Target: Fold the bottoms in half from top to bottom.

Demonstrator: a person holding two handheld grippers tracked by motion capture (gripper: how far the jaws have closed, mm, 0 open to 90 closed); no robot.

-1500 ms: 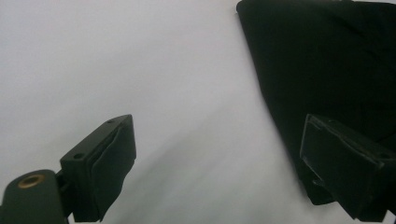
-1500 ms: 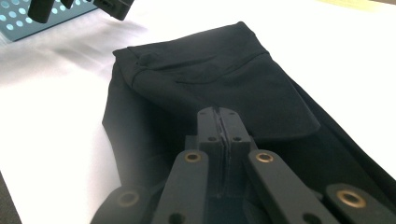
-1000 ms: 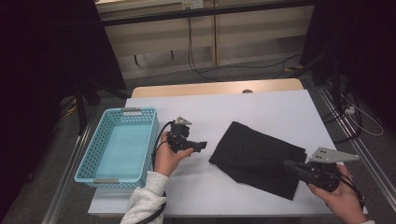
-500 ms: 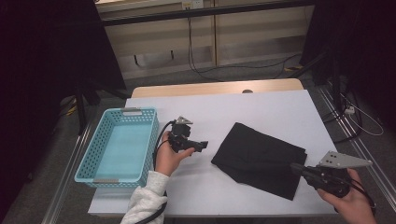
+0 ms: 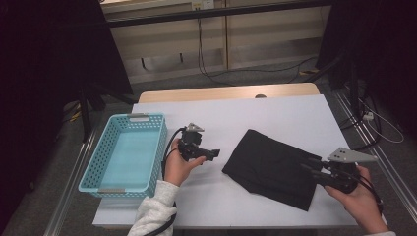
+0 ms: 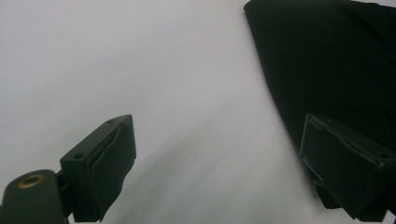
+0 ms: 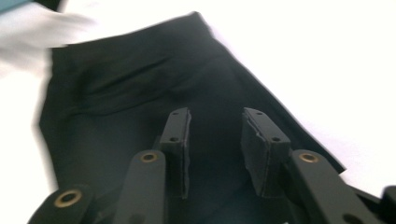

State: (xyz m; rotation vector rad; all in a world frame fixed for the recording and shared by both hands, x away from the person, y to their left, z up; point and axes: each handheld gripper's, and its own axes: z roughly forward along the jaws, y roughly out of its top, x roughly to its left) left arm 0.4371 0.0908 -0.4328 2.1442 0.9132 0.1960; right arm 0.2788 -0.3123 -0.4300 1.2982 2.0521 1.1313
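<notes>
White tabletop (image 5: 275, 118) takes up most of the scene, with a strip of bare wood at its far edge and a pretty dim room behind it: dark floor, some cables trailing around, pale panelled wall low down. Starting from the right gripper (image 5: 311, 165), held in the person's right hand (image 5: 356, 196) at the near right of the table: its jaws have just been opening and now stand apart with a clear gap, nothing pinched between them, and they sit right over the near right edge of the black cloth (image 5: 275, 167). In the right gripper view you look straight down those two jaws (image 7: 217, 140) onto the dark fabric (image 7: 140, 107) (a bit blurry, but the folds show). That cloth lies flat-ish on the table, right of centre, between the two hands. Moving outward, the left gripper (image 5: 212, 154) is in the left hand (image 5: 178, 167) near the middle of the table, jaws wide apart and holding nothing, pointing toward the cloth but not touching it; its own view shows the cloth's edge (image 6: 336, 70) off to the right. Further left is a light blue plastic basket (image 5: 93, 167), with nothing in it that I can see. Count: two grippers, one cloth, one basket.
</notes>
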